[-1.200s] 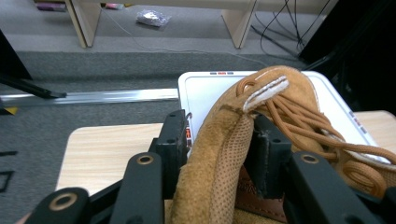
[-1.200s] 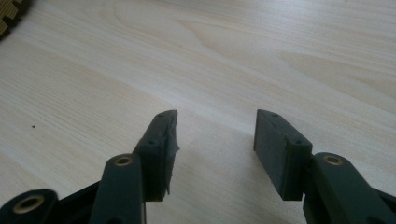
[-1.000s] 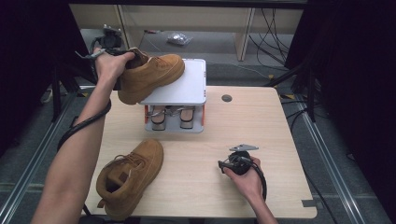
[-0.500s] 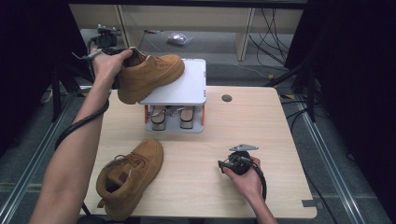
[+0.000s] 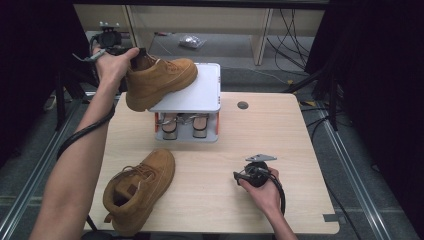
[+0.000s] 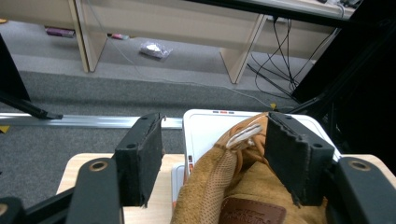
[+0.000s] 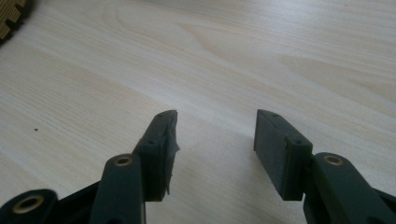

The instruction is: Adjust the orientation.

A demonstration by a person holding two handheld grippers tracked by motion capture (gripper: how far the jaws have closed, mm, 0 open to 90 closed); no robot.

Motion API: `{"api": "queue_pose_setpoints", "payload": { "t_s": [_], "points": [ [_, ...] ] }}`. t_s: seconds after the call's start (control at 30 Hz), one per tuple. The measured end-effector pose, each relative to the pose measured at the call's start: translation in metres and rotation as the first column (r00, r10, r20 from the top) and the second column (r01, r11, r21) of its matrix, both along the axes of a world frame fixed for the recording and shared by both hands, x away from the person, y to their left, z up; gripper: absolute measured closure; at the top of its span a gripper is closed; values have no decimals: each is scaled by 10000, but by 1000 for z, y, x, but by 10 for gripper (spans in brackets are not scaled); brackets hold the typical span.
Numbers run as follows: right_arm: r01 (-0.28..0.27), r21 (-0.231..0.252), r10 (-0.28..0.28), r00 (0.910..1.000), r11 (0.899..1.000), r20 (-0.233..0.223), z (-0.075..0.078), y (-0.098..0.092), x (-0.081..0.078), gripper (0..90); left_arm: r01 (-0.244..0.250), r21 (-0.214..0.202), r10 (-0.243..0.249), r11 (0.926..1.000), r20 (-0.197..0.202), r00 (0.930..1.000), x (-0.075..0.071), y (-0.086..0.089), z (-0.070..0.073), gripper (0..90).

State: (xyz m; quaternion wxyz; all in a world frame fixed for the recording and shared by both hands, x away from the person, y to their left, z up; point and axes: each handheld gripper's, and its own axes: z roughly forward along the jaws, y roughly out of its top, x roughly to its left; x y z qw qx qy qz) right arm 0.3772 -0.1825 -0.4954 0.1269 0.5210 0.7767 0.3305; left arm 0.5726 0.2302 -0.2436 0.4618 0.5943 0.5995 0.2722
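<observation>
**Materials and surface finish, as observed**

Boot on the stand (image 5: 160, 80): tan suede-like upper, matt and napped; mesh cloth lining at the collar; pale lace; stitched brown tongue patch, smoother, leather-like. Second boot (image 5: 137, 187) lying on the bench: same matt tan nap.

Stand top (image 5: 202, 92): white, smooth, plastic-like, slightly glossy.

Bench (image 5: 300, 135): pale wood-grain surface, smooth, matt, faint sheen in the right gripper view.

Left tool (image 6: 212, 154): black, matt arms with brass-coloured eyelets; pads (image 6: 294, 154) dark, rough, foam-like with ragged edges. Right tool (image 7: 215, 140): same matt black finish, one pad frayed.

Floor (image 6: 70, 93): grey carpet, coarse, matt.
</observation>
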Motion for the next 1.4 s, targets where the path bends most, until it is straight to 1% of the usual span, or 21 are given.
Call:
{"api": "queue_pose_setpoints", "payload": {
  "t_s": [0.03, 0.2, 0.37, 0.47, 0.57, 0.67, 0.7, 0.73, 0.87, 0.93, 0.97, 1.0, 1.07, 1.1, 1.13, 1.2, 1.27, 1.3, 1.33, 1.37, 1.4],
  "points": [
    [31, 116, -31, 10000, 9999, 13, 0, 1, 0, 497, 20, 8, -20, 10000, 31, 10000, -1, 0, 2, 380],
    [-38, 104, 38, 10000, 9999, 13, 0, 2, 1, 497, 139, -143, -138, 9998, 75, 9999, -7, 5, 7, 401],
    [60, -127, -59, 10000, 9999, 38, 1, 3, 1, 497, 232, -174, -229, 9996, 160, 9996, -12, 10, 12, 436],
    [-9, 130, 8, 10000, 9999, 60, 1, 4, 1, 497, 262, -205, -252, 9994, 464, 9986, -22, 17, 21, 438],
    [36, 85, -36, 10000, 10000, 7, 1, 4, 1, 497, 282, -276, -266, 9992, 574, 9980, -27, 21, 25, 439],
    [-46, -6, 46, 9998, 10000, 191, 1, 3, 1, 497, 269, -158, -257, 9995, 680, 9974, -34, 27, 27, 460],
    [50, 151, -51, 10000, 9999, 52, 1, 5, 1, 497, 366, -191, -352, 9991, 692, 9970, -37, 29, 27, 457],
    [32, -18, -32, 10000, 10000, 77, 1, 4, 1, 497, 558, -452, -526, 9974, 687, 9962, -43, 34, 26, 448],
    [-21, -35, 21, 10000, 10000, 36, 2, 3, 1, 496, 554, -558, -503, 9969, 885, 9948, -52, 43, 23, 372],
    [-137, 74, 136, 9998, 9999, 160, 1, 3, 2, 497, 722, -722, -655, 9948, 905, 9937, -59, 48, 19, 352],
    [18, 42, -18, 10000, 10000, 11, 2, 4, 1, 496, 734, -653, -677, 9952, 863, 9940, -62, 49, 16, 329],
    [-68, -63, 68, 9999, 10000, 103, 2, 4, 1, 496, 781, -476, -744, 9958, 745, 9944, -65, 51, 11, 308],
    [-64, 73, 64, 10000, 10000, 76, 2, 5, 2, 496, 824, -388, -800, 9958, 608, 9949, -69, 54, 3, 287],
    [-61, 28, 61, 10000, 10000, 74, 2, 6, 1, 496, 876, -415, -853, 9953, 542, 9949, -73, 56, -6, 267],
    [-61, 28, 61, 10000, 10000, 74, 2, 6, 1, 496, 876, -415, -853, 9953, 542, 9949, -73, 56, -6, 260],
    [-121, -66, 121, 9999, 9999, 35, 2, 6, 2, 495, 1004, -344, -989, 9944, 424, 9942, -80, 58, -20, 243],
    [-215, -111, 216, 9997, 9997, 127, 2, 6, 2, 496, 1214, -583, -1194, 9909, 378, 9921, -84, 58, -29, 231],
    [-215, -111, 216, 9997, 9997, 127, 2, 6, 2, 496, 1214, -583, -1194, 9909, 378, 9921, -84, 58, -29, 215],
    [-192, -92, 192, 9998, 9998, 62, 2, 6, 2, 496, 1180, -590, -1162, 9913, 339, 9927, -88, 58, -38, 197],
    [-192, -92, 192, 9998, 9998, 62, 2, 6, 2, 496, 1180, -590, -1162, 9913, 339, 9927, -88, 58, -38, 194],
    [-143, -71, 143, 9999, 9999, 56, 3, 7, 1, 495, 1376, -559, -1359, 9889, 324, 9902, -93, 57, -48, 182]
  ]
}}
